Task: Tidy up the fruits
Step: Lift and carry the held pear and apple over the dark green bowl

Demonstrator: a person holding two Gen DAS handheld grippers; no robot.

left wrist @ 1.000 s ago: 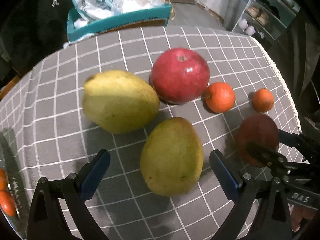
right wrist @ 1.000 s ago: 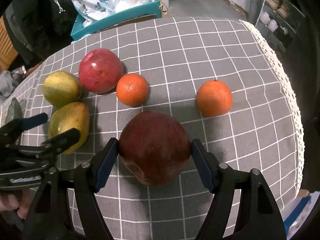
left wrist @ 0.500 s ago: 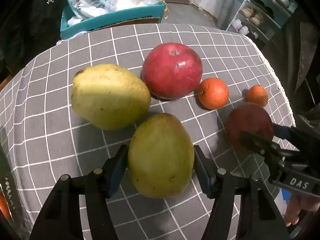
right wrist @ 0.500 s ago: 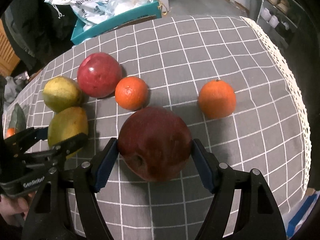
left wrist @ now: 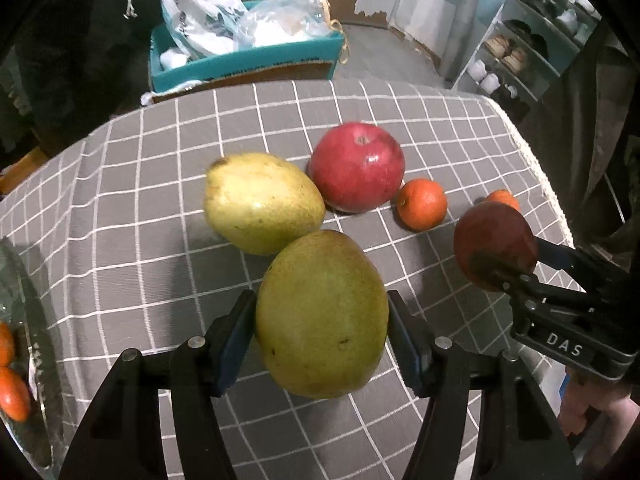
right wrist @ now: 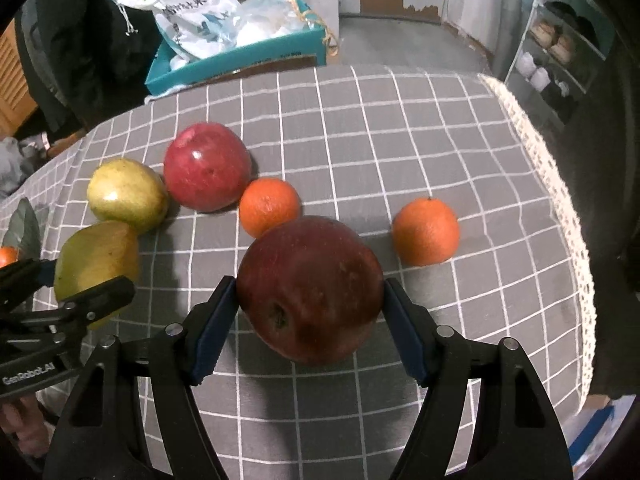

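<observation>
Left claw (left wrist: 322, 336) clamped on green mango (left wrist: 322, 320), blue pads on both flanks, fruit off the counter (left wrist: 120, 184). Right claw (right wrist: 308, 320) clamped on dark red apple (right wrist: 310, 288), also lifted, blossom end facing the camera. Second mango (left wrist: 262, 202) sits on the cloth just behind the held one, touching a bright red apple (left wrist: 357, 173). One orange (left wrist: 422, 204) just right of that apple; another orange (right wrist: 425, 231) apart, nearer the lace edge. Teal box (left wrist: 248, 62) of bags beyond the counter.
</observation>
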